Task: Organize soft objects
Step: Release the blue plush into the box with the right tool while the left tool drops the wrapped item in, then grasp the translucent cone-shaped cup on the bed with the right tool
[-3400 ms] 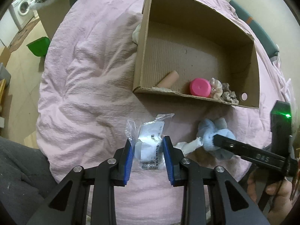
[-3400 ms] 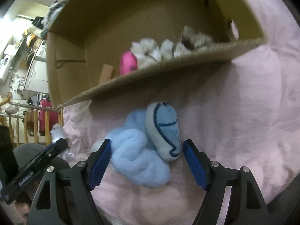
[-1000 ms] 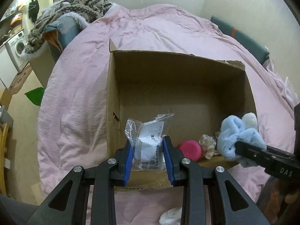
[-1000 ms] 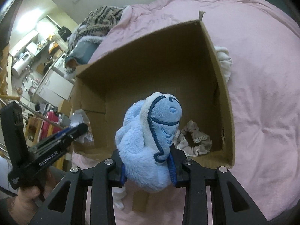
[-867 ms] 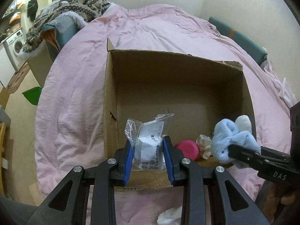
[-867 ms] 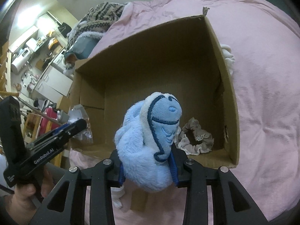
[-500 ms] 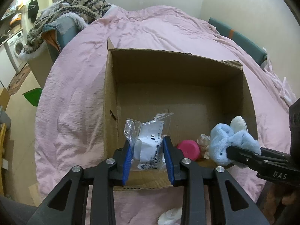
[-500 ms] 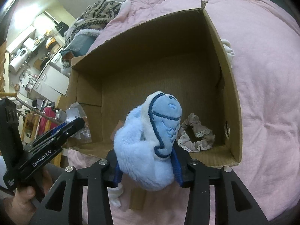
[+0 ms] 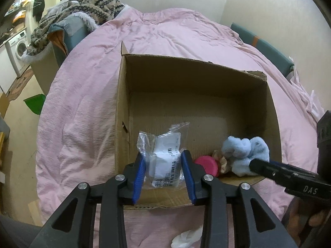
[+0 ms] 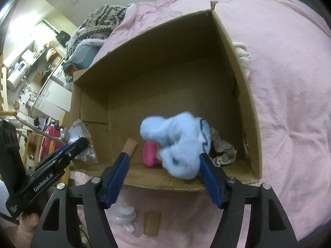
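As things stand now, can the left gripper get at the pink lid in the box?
Probably not yet: the left gripper has the plastic packet between its opening jaws, and the blue plush toy partly covers the pink lid.

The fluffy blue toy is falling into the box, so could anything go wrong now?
Maybe. The fluffy blue plush toy is dropping from the opening right gripper beside the brown cardboard box's near edge, so it might snag there. The clear plastic packet sits between the opening left gripper's pads above that front wall, so it could slip outside onto the pink bedspread.
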{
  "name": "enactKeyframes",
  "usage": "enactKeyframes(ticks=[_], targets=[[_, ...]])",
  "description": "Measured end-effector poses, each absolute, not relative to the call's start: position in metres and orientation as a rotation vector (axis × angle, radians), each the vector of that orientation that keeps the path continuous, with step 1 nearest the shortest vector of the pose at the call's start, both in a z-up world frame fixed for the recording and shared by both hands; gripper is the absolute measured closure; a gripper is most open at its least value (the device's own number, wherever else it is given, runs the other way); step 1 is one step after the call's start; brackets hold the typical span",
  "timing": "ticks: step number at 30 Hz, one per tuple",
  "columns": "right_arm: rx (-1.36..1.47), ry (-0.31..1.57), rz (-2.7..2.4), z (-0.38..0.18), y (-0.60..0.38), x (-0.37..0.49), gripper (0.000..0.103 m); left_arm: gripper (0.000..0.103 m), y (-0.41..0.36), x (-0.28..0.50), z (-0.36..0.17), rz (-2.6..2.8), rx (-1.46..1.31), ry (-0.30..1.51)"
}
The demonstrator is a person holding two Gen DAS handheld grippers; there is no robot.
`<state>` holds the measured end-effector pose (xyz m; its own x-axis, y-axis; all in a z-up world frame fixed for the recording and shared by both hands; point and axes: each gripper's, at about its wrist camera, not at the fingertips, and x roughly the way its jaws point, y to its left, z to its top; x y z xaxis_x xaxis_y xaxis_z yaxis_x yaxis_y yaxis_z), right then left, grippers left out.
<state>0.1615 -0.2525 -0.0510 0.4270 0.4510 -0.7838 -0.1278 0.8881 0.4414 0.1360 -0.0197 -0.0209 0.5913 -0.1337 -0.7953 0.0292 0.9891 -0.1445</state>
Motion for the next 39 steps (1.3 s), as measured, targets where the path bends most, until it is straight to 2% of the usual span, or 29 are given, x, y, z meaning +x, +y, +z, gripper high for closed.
enactKeyframes(ticks=[2, 4, 7, 26, 39], targets=[[0.335, 1.031, 0.368, -0.044, -0.253, 0.16, 0.021, 0.061, -0.019, 0.136, -0.018, -0.097, -0.132, 0.926], [0.326, 0.991, 0.366, -0.038, -0.253, 0.156, 0.012, 0.045, -0.019, 0.134, -0.016, -0.096, -0.137, 0.908], [0.306, 0.953, 0.36, -0.031, -0.254, 0.154, 0.011, 0.032, -0.019, 0.131, -0.011, -0.092, -0.15, 0.879], [0.328, 0.925, 0.32, -0.02, -0.265, 0.142, 0.011, 0.032, -0.003, 0.11, 0.005, -0.055, -0.163, 0.832], [0.311, 0.911, 0.314, -0.009, -0.265, 0.112, 0.011, 0.032, 0.009, 0.079, 0.011, -0.024, -0.177, 0.867]])
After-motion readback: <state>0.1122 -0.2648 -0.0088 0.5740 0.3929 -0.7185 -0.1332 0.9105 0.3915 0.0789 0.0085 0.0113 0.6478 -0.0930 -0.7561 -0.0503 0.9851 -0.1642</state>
